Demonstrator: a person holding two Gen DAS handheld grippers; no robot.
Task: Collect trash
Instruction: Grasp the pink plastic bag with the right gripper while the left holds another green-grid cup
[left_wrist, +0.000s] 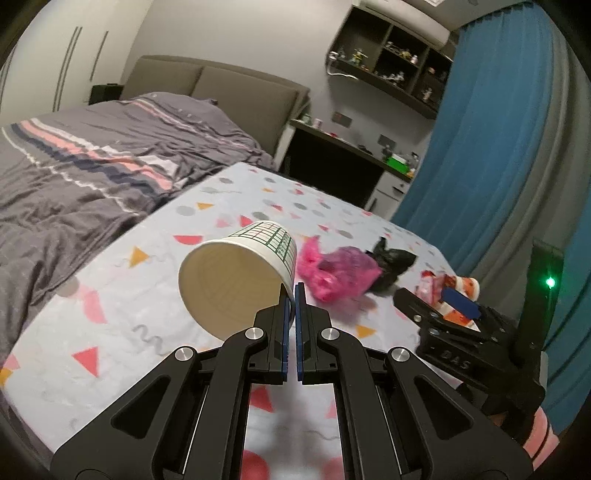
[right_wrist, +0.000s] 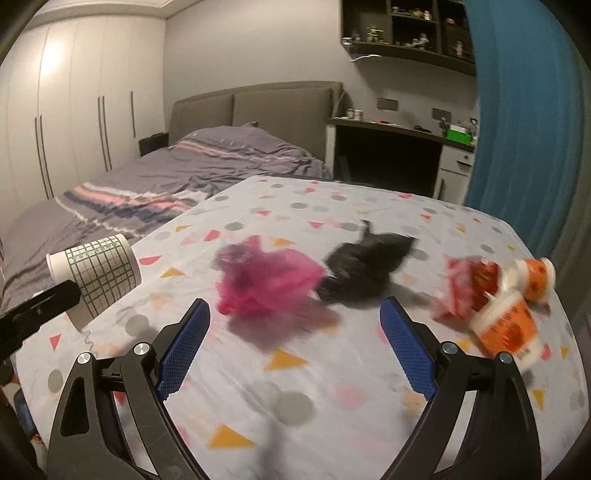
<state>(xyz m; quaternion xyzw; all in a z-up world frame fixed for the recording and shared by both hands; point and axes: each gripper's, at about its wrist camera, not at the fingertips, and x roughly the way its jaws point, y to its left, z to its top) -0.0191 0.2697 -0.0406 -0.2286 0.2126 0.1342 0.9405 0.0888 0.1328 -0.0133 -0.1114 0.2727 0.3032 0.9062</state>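
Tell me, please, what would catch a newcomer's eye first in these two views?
Probably the white paper cup with a green grid print, pinched by its rim in the shut left gripper and held tilted above the patterned table. Next, the bright pink plastic bag crumpled mid-table beside a black bag, just beyond the open right gripper, with orange-and-white cups at the right.

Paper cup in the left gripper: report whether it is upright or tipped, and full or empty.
Tipped and empty. The paper cup hangs sideways, rim pinched by the left gripper, its bare inside facing the camera.
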